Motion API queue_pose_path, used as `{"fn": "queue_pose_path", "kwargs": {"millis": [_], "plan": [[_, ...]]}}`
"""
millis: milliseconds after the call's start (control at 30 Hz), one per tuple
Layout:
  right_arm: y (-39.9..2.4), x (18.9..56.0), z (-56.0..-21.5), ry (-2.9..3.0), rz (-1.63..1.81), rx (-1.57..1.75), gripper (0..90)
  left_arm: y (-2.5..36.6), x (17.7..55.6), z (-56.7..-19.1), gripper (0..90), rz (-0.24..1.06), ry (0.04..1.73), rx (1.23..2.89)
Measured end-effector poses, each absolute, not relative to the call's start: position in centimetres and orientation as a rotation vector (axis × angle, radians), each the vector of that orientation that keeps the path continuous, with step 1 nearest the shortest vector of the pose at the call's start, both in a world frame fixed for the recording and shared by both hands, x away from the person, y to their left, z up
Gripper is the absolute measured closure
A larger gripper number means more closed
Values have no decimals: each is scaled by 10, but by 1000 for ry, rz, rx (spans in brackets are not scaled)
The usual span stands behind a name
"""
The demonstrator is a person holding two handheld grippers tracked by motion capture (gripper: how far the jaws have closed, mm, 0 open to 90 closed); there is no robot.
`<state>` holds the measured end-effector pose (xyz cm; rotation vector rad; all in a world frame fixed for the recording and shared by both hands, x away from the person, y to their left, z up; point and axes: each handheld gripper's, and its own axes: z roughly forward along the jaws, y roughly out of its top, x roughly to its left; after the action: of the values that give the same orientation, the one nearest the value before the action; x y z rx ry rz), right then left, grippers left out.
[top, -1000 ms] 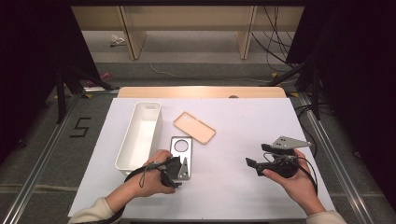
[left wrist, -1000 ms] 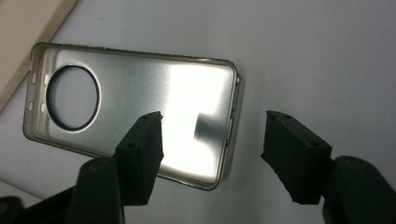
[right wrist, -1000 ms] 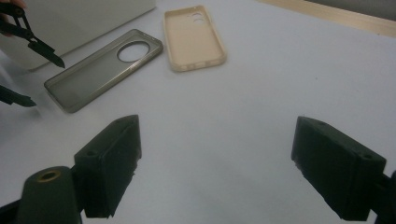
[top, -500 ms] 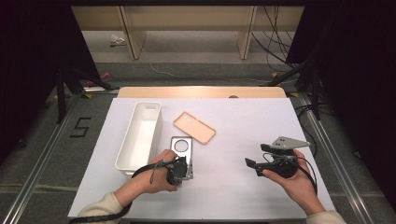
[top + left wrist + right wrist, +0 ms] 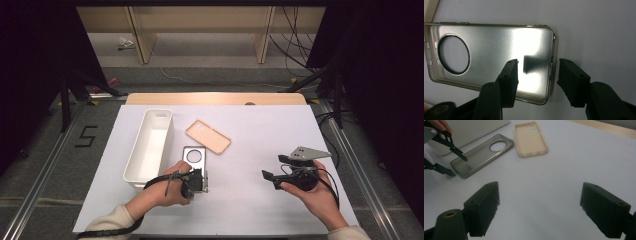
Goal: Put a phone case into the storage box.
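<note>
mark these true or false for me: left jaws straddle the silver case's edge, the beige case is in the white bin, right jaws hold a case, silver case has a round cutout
1. The left gripper has its jaws astride one end edge of the silver phone case. True; they have just been closing, and a gap still shows at that edge.
2. The beige phone case lies in the white bin. False: it lies on the table beside the bin.
3. The right gripper holds a case. False: its jaws are open with nothing between them.
4. The silver phone case has a round cutout. True.

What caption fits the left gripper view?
Left gripper straddles the silver case's end rim, jaws just closing, not yet pinching it.
</note>
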<state>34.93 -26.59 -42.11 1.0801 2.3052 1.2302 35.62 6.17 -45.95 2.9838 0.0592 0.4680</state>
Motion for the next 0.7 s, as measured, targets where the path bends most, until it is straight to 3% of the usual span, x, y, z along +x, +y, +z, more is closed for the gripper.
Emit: {"fn": "queue_pose_path", "kwargs": {"millis": [700], "plan": [[-264, 349, -422, 2323, 1227, 1066, 171, 62, 357, -458, 587, 439, -21, 3020]]}}
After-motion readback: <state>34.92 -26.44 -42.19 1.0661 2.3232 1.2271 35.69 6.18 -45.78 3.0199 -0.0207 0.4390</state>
